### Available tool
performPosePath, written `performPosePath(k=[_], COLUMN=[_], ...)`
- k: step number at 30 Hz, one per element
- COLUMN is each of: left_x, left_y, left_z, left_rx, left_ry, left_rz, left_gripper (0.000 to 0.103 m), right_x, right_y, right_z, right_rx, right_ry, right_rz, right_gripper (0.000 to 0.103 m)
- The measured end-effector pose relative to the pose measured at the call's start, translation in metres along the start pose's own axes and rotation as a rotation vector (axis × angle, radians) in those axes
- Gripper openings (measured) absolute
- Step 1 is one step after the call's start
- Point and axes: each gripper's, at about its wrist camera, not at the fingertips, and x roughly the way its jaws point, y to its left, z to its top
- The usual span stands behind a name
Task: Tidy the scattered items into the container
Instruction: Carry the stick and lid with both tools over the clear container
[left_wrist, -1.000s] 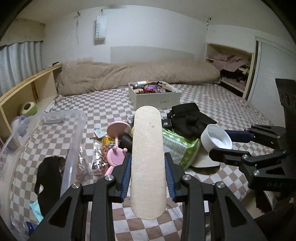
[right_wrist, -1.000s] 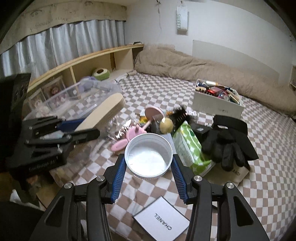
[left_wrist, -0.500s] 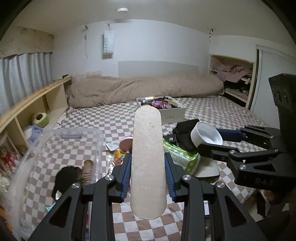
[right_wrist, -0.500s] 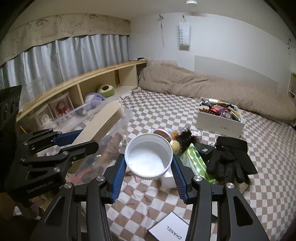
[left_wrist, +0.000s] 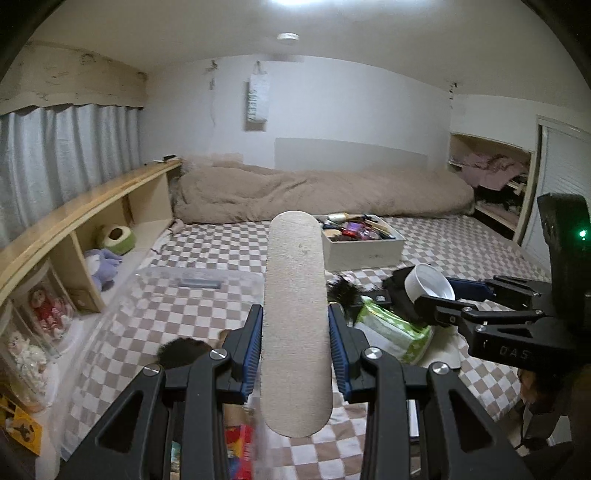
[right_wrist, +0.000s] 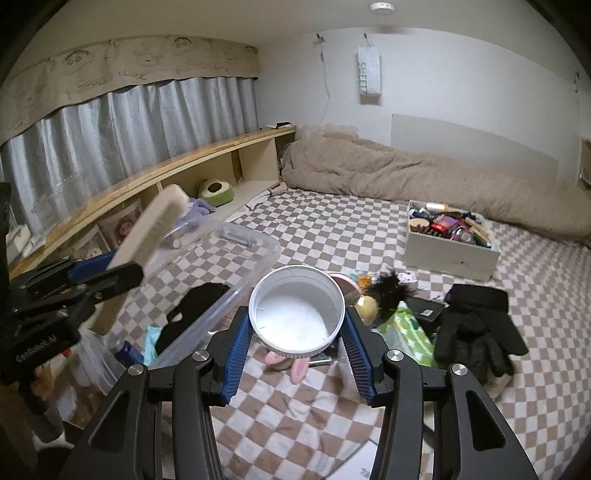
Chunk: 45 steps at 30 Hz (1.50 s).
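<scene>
My left gripper is shut on a long beige insole-shaped pad, held above the clear plastic bin. The pad and left gripper also show in the right wrist view over the bin. My right gripper is shut on a white round tub, held above the checkered floor beside the bin; it shows in the left wrist view. Scattered items lie ahead: black gloves, a green wipes pack, a pink item.
A white box of cosmetics stands farther back. A beige duvet lies along the wall. A wooden shelf with toys runs along the left. A black cloth lies in the bin.
Both grippers have risen and swung left toward the bin with their loads. The pad is now over the bin, and the tub is near its right edge.
</scene>
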Motion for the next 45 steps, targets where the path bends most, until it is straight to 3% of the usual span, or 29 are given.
performPosePath(k=[9,17,27,37,45], left_x=[0.009,0.032,0.059,0.066,0.063], left_y=[0.046,0.075,0.112,0.144,0.147], left_z=[0.001,-0.010,-0.030,-0.047,-0.050], left_rx=[-0.055,-0.001,0.052,0.067,0.054], left_ry=[0.031,0.069,0.154,0.223,0.218], left_rz=[0.069,0.163,0.254,0.385,0.377], left_gripper=[0.034,0.034,0.034,0.034,0.034], right_x=[0.026,0.060,0.115,0.143,0.158], right_y=[0.046,0.082,0.099,0.119,0.140], right_z=[0.028,0.043,0.038,0.043,0.039], right_rx=[-0.059,-0.128,-0.165,-0.141,-0.169], right_ry=[-0.026,-0.023,0.079,0.121,0.159], right_rz=[0.037,0.088,0.144,0.210,0.237], right_gripper=[0.050,0.050,0.050,0.050,0.050])
